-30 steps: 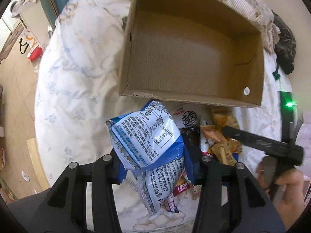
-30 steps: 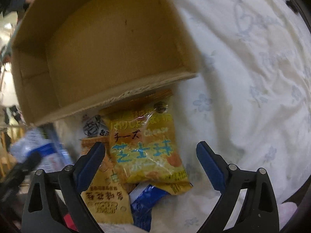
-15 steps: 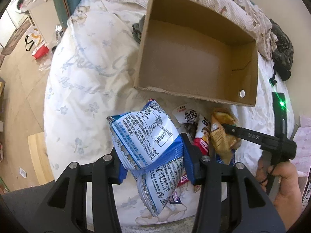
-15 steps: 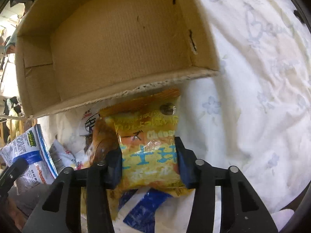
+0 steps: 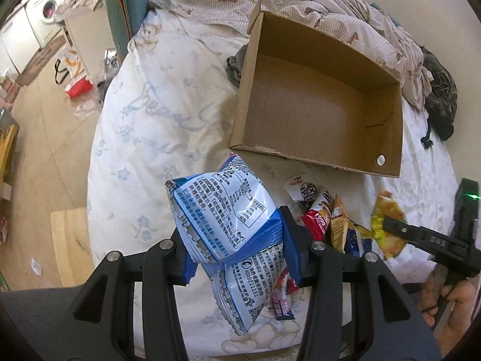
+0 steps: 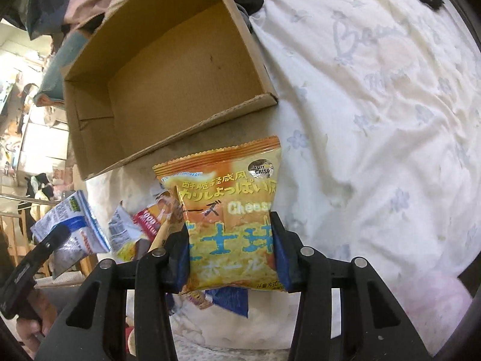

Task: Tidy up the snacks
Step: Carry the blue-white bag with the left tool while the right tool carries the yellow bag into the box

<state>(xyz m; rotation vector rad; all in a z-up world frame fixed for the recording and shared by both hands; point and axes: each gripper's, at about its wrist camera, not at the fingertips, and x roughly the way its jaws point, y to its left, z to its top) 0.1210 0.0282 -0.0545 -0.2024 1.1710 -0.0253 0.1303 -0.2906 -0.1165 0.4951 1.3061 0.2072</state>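
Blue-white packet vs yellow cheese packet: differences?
The blue-white packet is blue and white; the yellow cheese packet is orange-yellow. The left gripper clamps the first, the right gripper the second. Shared: both lifted, short of the empty cardboard box.

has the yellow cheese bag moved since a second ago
Yes. The yellow cheese bag, now clamped in the right gripper, has lifted off the pile, away from the box edge.

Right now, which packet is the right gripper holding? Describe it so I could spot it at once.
Start at the open brown cardboard box on the white floral bedspread. Just in front of its near wall, the right gripper has its jaws shut on a yellow-orange crinkly snack packet. Unlike the blue-and-white packet in the left gripper, it reads "Cheese" and carries a round silver sticker.
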